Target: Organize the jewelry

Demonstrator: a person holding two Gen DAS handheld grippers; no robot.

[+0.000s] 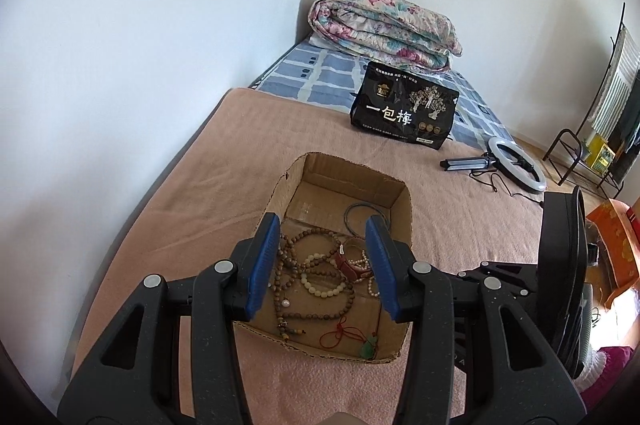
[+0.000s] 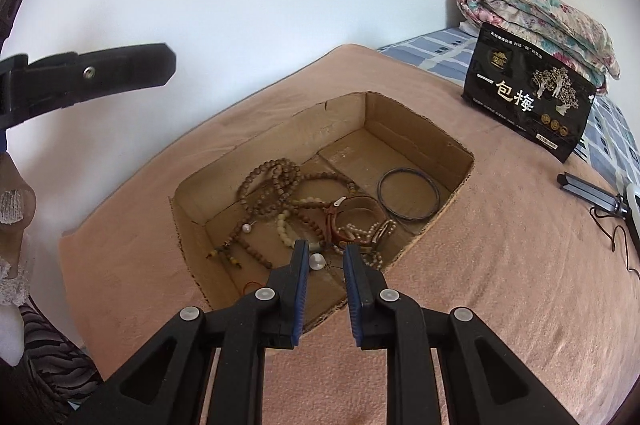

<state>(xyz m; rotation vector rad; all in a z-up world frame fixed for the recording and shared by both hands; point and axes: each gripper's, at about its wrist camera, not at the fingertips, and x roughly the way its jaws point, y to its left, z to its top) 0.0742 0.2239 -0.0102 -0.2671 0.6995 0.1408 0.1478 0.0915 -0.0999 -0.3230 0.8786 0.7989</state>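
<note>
**Q:** Where are your fingers rn?

**Me:** My right gripper (image 2: 326, 248) hangs over the near rim of the cardboard box (image 2: 420, 129), fingers only narrowly apart. A pearl (image 2: 317, 261) on a fine thread shows in the gap, close by one pad. Can't tell if it touches that pad or lies on the box floor – neither pad is squeezing it. My left gripper (image 1: 323, 225) is about half open w/ nothing in it, above the same box.

**Q:** And the jewelry?

**Me:** All in the box, piled at the near end: a red cord w/ green pendant (image 1: 370, 349), a pale bead bracelet (image 2: 284, 231) and a brown strap bracelet (image 2: 340, 217), w/ long wooden bead strands (image 2: 272, 177) looped through them. A dark bangle (image 2: 408, 195) lies apart, further back.

**Q:** So how do you sort it well?

**Me:** One piece at a time – loose ones first. I'd take the bangle or the pearl before the strands, since those look tangled. Grip a bead, not the thread, lift slowly & stop if a neighbour comes up too. The black bag (image 2: 528, 105) beyond is no concern.
</note>
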